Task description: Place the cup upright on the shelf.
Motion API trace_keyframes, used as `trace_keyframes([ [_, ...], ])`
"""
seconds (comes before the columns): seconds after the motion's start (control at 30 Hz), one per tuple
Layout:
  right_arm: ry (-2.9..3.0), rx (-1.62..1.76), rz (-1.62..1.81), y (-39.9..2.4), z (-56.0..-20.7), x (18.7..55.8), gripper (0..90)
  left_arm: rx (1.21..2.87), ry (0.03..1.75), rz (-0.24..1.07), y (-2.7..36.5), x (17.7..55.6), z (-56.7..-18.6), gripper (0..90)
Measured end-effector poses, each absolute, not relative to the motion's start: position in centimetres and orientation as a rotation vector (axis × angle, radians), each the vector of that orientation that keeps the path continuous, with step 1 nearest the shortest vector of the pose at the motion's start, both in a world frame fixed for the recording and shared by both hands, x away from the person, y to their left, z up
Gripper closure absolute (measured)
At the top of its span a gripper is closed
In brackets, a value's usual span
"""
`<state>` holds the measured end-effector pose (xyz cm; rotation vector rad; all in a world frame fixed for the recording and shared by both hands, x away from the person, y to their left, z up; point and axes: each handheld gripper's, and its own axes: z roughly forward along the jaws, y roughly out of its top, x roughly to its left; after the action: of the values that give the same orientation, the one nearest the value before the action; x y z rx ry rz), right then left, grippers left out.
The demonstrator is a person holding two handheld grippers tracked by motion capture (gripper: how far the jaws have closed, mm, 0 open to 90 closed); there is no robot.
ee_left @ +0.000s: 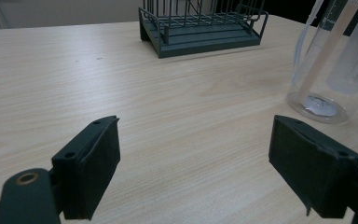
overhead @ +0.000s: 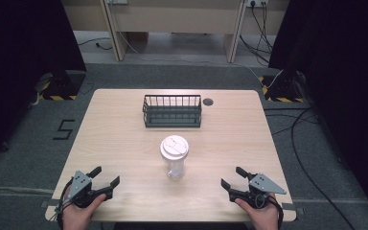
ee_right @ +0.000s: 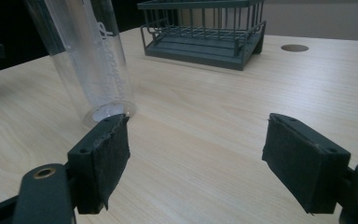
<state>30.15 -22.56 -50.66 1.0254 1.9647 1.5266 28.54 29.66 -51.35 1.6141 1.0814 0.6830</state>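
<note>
High view. We see one clear tumbler [overhead: 174,160] with a white lid standing upright near the middle of the table [overhead: 115,143], its long axis vertical. One dark wire basket [overhead: 172,111] sits beyond it, well apart, toward the far edge, beside a small round grommet hole [overhead: 208,101]. We hold the left gripper [overhead: 106,178] at the near left corner and the right gripper [overhead: 232,178] at the near right corner; both have their jaws spread and hold nothing. The tumbler lies forward and inward of each gripper, between them, and we judge the two about equally near, the right perhaps slightly nearer.

Left gripper view. We look along two spread jaws over bare wood. The tumbler's base [ee_left: 318,105] stands ahead and to the right of the jaw gap, apart from the right jaw; the basket [ee_left: 200,28] lies farther ahead.

Right gripper view. Here too the jaws stand wide apart and empty. The tumbler [ee_right: 93,65] rises ahead and to the left, its base just above the left jaw's tip in the picture, though we cannot tell whether they touch. We judge that a grasp calls for an inward swing to centre the upright wall between the jaws.

Count: one tumbler, one basket, two grippers.
</note>
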Motion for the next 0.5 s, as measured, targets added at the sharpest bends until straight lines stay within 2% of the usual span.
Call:
trace_keyframes([
  [0.5, 2.021, 0.918, 1.552, -19.6, -49.8, 30.6, 19.7, 1.614, 1.079, 0.689, 29.6, 28.4, -51.3, 16.0],
])
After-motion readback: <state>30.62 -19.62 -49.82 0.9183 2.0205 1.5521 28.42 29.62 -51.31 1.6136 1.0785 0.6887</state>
